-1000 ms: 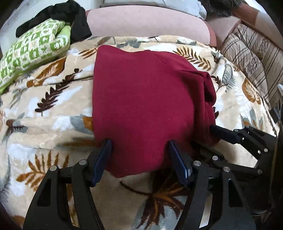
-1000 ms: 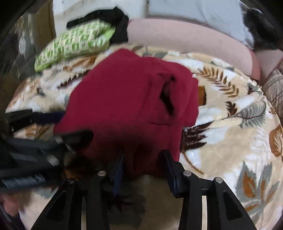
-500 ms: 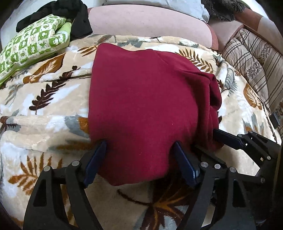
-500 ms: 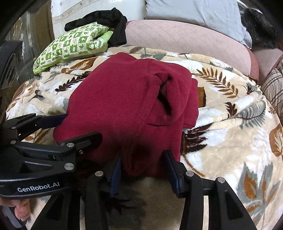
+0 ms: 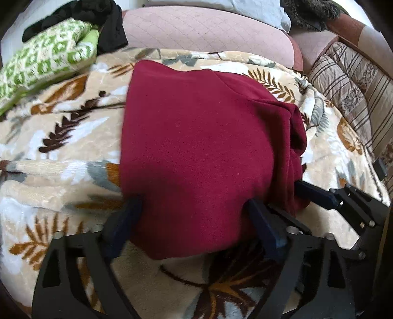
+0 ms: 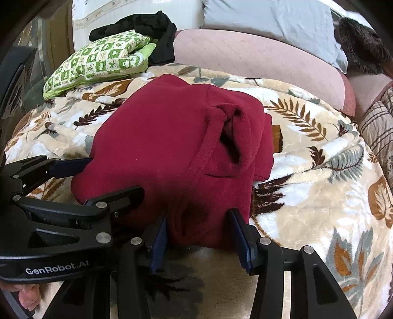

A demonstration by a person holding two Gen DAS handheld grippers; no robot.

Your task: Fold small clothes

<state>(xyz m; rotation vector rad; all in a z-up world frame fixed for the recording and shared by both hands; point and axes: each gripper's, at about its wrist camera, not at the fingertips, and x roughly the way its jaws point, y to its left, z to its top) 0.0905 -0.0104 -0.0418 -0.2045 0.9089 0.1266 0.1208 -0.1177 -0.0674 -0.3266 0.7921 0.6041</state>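
A dark red fleece garment (image 5: 196, 152) lies folded in a thick bundle on the leaf-print blanket (image 5: 56, 157). It also shows in the right wrist view (image 6: 167, 152), with a bunched opening at its right side. My left gripper (image 5: 194, 216) is open, its blue-padded fingers straddling the garment's near left edge. My right gripper (image 6: 199, 230) is open, its fingers on either side of the garment's near right corner. Each gripper shows in the other's view: the right one (image 5: 326, 198) and the left one (image 6: 81, 176).
A green-and-white patterned folded cloth (image 6: 98, 61) with a black garment (image 6: 147, 27) behind it lies at the far left. A pink cushion (image 6: 258, 59) and grey pillow (image 6: 270, 19) line the back. Striped cushions (image 5: 356, 81) stand at the right.
Both grippers have slid forward, so the garment's near edge sits deeper between the fingers. The garment has kept its shape and place.
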